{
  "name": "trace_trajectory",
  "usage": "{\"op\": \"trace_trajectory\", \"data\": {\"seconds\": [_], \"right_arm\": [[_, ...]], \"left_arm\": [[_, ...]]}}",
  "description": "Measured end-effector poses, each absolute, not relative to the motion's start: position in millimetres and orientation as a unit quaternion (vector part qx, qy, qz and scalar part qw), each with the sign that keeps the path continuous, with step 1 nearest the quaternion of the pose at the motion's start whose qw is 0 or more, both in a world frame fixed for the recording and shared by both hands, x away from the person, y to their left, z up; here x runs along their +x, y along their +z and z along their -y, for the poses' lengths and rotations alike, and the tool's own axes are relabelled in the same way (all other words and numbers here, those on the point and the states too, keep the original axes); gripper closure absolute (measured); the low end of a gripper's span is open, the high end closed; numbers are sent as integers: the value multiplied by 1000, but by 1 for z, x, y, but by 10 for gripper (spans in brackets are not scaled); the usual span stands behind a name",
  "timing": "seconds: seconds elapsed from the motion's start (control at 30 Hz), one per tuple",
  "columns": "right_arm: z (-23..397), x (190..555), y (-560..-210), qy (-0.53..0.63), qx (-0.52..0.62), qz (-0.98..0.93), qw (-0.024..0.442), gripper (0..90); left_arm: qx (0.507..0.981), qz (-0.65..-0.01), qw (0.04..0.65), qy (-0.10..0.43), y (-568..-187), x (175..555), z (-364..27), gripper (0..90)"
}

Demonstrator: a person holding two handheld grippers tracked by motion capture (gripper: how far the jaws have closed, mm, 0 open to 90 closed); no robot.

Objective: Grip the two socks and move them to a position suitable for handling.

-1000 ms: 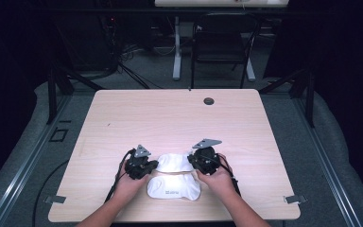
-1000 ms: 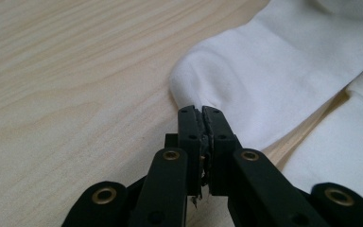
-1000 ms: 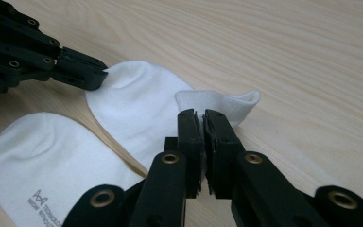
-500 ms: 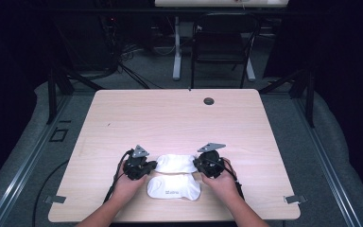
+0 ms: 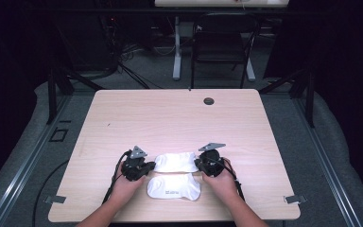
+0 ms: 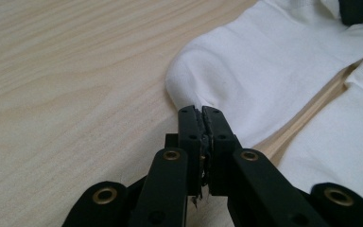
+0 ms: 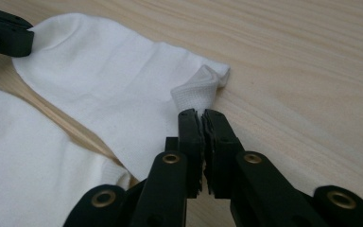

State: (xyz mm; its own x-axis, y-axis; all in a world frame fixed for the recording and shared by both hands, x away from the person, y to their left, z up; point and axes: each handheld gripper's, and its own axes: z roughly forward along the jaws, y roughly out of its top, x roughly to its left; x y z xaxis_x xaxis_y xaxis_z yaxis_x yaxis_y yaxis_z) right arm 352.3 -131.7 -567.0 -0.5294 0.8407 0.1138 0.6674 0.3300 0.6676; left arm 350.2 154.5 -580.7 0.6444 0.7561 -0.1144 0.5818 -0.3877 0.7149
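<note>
socks (image 5: 176, 161): white | table (image 5: 170, 118): light wood grain | grippers (image 5: 137, 166): black

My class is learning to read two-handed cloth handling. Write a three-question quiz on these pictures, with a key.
1. True or false: the left gripper and the right gripper pinch opposite ends of the same white fabric sock, the farther one.
2. How many white socks lie on the light wooden table?
3. The nearer white sock with small grey print is: A) lifted, B) lying flat, ungripped, C) rolled up.

Key: 1 true; 2 two; 3 B.
</note>
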Motion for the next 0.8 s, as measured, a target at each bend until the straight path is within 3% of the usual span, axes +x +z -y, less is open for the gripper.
{"op": "trace_trajectory", "data": {"seconds": [0.8], "right_arm": [[135,353,-572,341,480,-798,124,847]], "left_arm": [[820,-409,385,108,-582,345,-158,876]]}}
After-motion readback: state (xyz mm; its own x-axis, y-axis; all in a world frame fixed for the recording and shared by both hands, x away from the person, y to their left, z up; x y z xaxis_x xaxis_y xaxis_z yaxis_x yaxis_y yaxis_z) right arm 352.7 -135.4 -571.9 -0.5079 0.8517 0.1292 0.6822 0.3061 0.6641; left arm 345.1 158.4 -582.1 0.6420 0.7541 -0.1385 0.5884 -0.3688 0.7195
